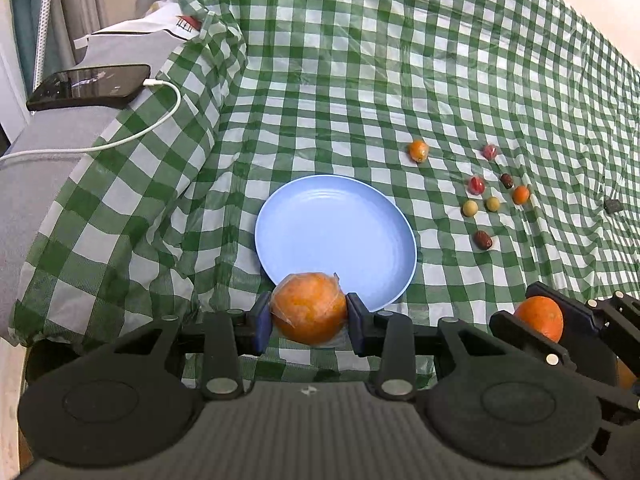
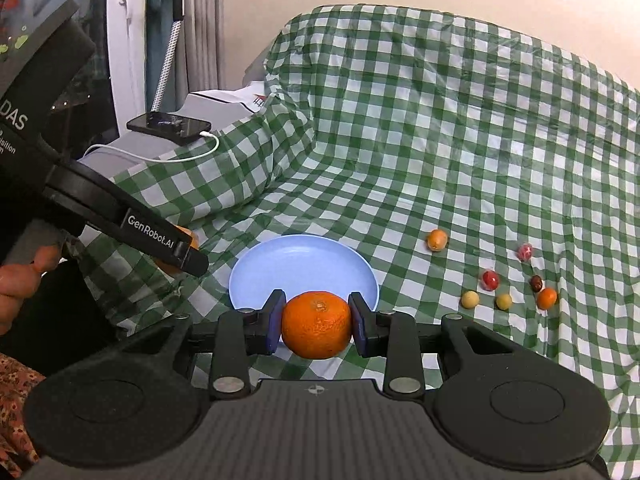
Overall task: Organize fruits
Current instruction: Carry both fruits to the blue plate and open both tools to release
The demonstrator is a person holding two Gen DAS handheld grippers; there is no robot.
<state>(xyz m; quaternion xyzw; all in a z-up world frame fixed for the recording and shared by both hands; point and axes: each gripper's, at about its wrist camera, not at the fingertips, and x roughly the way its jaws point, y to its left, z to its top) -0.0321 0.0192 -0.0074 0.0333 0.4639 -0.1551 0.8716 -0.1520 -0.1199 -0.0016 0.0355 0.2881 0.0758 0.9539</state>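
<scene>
My left gripper (image 1: 308,314) is shut on a plastic-wrapped orange (image 1: 308,300), held just over the near rim of an empty light-blue plate (image 1: 336,224). In the right wrist view my right gripper (image 2: 316,322) is shut on a bare orange (image 2: 316,330), also at the near edge of the plate (image 2: 300,268). This second orange (image 1: 540,316) shows at the lower right of the left wrist view. Right of the plate, several small fruits lie on the cloth: a kumquat (image 1: 418,150), red ones (image 1: 476,185), yellow ones (image 1: 470,208) and dark dates (image 1: 483,239).
A green-and-white checked cloth (image 1: 360,80) covers the surface and rises in folds at the back and left. A black phone (image 1: 88,86) on a white cable lies on a grey ledge at the left. A small dark object (image 1: 612,205) sits far right. A hand (image 2: 16,280) holds the left gripper's handle.
</scene>
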